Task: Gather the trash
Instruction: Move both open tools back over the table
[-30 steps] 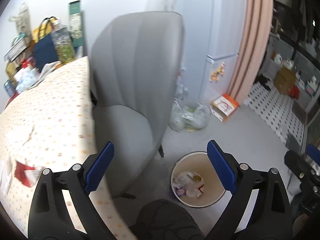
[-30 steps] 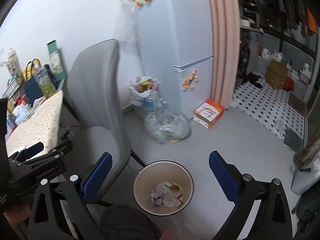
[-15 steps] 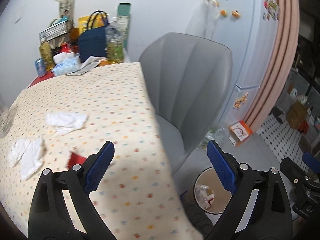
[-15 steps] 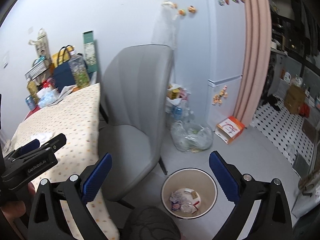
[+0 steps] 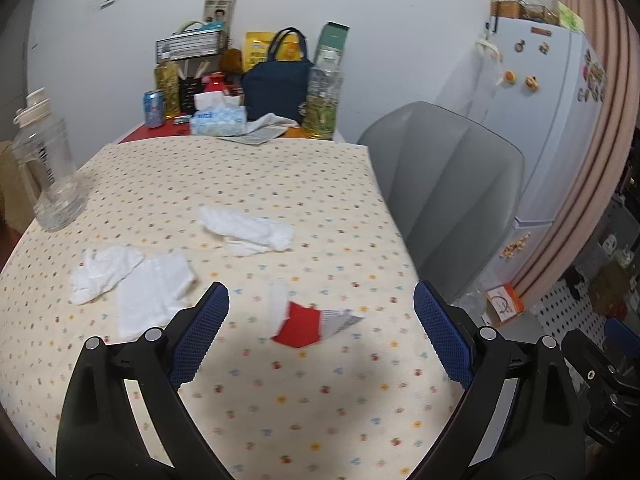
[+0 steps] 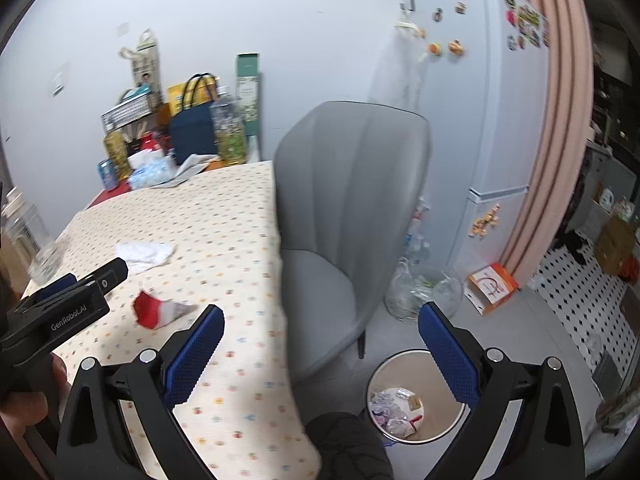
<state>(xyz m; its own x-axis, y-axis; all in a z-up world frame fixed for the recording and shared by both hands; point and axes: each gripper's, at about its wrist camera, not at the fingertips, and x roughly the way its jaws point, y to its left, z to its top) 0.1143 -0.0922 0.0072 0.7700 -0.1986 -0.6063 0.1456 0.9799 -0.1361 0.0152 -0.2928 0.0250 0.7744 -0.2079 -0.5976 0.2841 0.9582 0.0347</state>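
Crumpled red wrapper, possibly foil, soft tissues

White wall; grey chair beside dotted table; white fridge; pink curtain.

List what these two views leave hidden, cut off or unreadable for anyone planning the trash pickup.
- Red wrapper: print blurred in both views.
- Trash bin: the right tool's finger and a dark shape cover part of it; absent from the left view.
- Clear jug: blurred in the right view, behind the left tool.
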